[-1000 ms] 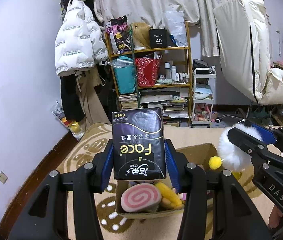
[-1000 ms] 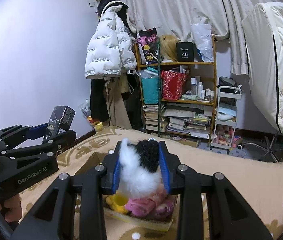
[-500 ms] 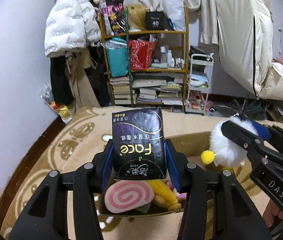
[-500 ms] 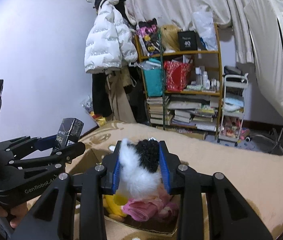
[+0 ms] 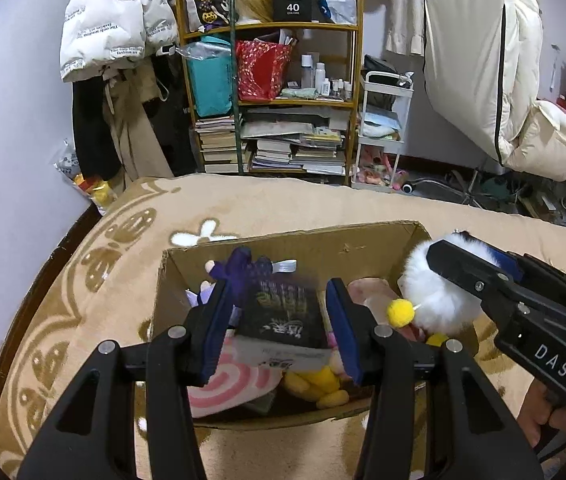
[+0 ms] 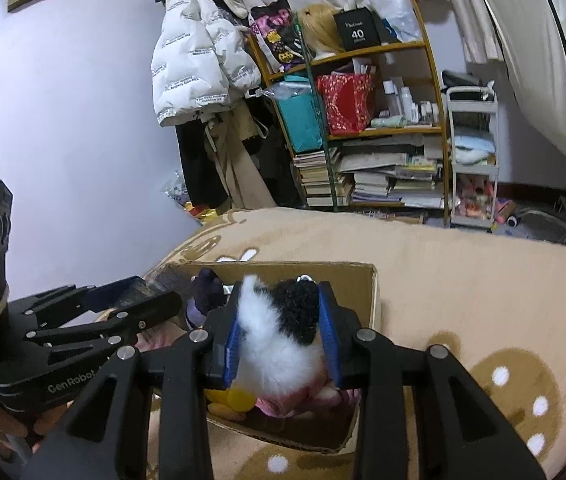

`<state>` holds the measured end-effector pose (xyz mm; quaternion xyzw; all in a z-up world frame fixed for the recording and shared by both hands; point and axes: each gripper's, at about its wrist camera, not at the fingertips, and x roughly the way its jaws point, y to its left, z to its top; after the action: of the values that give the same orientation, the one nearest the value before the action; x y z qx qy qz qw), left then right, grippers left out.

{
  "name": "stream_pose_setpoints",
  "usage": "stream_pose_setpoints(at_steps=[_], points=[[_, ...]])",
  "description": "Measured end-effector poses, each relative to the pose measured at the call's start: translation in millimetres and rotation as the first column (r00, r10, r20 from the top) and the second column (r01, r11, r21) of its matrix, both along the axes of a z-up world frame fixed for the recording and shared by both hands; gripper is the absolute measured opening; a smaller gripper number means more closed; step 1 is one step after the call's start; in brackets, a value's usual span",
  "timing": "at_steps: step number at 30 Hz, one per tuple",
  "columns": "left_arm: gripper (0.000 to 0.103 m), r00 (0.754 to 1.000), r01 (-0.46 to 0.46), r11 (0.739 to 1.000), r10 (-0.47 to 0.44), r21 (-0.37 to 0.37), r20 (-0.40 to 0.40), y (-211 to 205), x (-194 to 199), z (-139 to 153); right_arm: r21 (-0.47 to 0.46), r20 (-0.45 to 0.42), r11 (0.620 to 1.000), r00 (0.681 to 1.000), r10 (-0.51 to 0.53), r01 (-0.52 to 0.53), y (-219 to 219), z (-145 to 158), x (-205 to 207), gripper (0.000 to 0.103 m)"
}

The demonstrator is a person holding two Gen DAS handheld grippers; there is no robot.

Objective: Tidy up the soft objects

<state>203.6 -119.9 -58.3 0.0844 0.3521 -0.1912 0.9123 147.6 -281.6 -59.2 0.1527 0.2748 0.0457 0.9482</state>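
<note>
Between the spread left gripper (image 5: 279, 320) fingers lies the tissue pack (image 5: 279, 316).

Left tool (image 5: 279, 320) spread wide; right tool (image 6: 281, 334) clamped.

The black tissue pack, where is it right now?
In the left wrist view, the black tissue pack sits in the middle of the cardboard box, between the left gripper's fingers, on top of the pink swirl plush.

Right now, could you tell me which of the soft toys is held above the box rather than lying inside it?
The white-and-black fluffy toy, clamped in the right gripper; the others lie in the box.
</note>
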Motion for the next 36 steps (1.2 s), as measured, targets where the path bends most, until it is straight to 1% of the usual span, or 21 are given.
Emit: stream_pose_setpoints(at_steps=[4,6,8,13,16,17,18,21,23,25,26,27,31,33,35,36], points=[[0.047,1.000,-0.012,1.000,0.012,0.005,-0.013,1,1,-4,0.036,-0.016,0.999,1.000,0.009,-0.008,-4,-4,1,0.037],[0.050,1.000,-0.022,1.000,0.022,0.008,-0.023,3,2,-5,0.054,-0.027,0.998,0.999,0.016,-0.014,-4,-7,2,0.037],[0.052,0.999,-0.034,0.999,0.035,0.014,-0.023,7,0,-6,0.051,-0.031,0.999,0.999,0.017,-0.016,-4,-8,2,0.040],[0.054,0.998,-0.061,0.996,0.061,0.066,0.001,12,-8,-4,0.048,-0.034,0.999,0.999,0.024,-0.023,-1,-7,1,0.041],[0.056,0.997,-0.075,0.994,0.074,0.079,0.012,16,-15,0,0.036,-0.033,0.999,0.999,0.021,-0.019,0,-6,1,0.042],[0.059,0.997,-0.081,0.994,0.080,0.080,0.015,18,-17,2,0.030,-0.033,0.999,0.999,0.020,-0.019,1,-5,0,0.044],[0.065,0.996,-0.085,0.993,0.084,0.080,0.018,20,-20,3,0.026,-0.031,0.999,0.999,0.020,-0.019,2,-4,-2,0.047],[0.067,0.994,-0.110,0.990,0.107,0.085,0.036,29,-30,9,0.009,-0.024,1.000,1.000,0.009,-0.009,4,1,-7,0.058],[0.067,0.992,-0.122,0.989,0.119,0.085,0.039,34,-35,12,0.000,-0.018,1.000,1.000,0.004,-0.004,5,6,-13,0.059],[0.073,0.990,-0.137,0.987,0.134,0.083,0.041,42,-41,16,-0.005,-0.013,1.000,1.000,-0.004,0.004,5,10,-18,0.067],[0.079,0.989,-0.147,0.986,0.143,0.079,0.048,46,-45,19,-0.009,-0.009,1.000,1.000,-0.013,0.013,6,13,-22,0.073],[0.080,0.988,-0.152,0.985,0.148,0.078,0.054,48,-48,21,-0.010,0.000,1.000,1.000,-0.022,0.022,6,16,-27,0.077],[0.082,0.982,-0.175,0.982,0.169,0.076,0.086,60,-64,34,-0.028,0.019,0.999,0.999,-0.034,0.035,8,28,-42,0.085],[0.088,0.979,-0.186,0.980,0.179,0.067,0.097,65,-72,40,-0.047,0.032,0.998,0.999,-0.041,0.042,10,35,-51,0.091],[0.090,0.975,-0.196,0.979,0.188,0.061,0.115,68,-81,47,-0.060,0.044,0.997,0.998,-0.050,0.053,12,43,-61,0.093],[0.090,0.972,-0.202,0.978,0.193,0.058,0.130,71,-87,51,-0.063,0.047,0.996,0.997,-0.053,0.056,13,46,-65,0.096]])
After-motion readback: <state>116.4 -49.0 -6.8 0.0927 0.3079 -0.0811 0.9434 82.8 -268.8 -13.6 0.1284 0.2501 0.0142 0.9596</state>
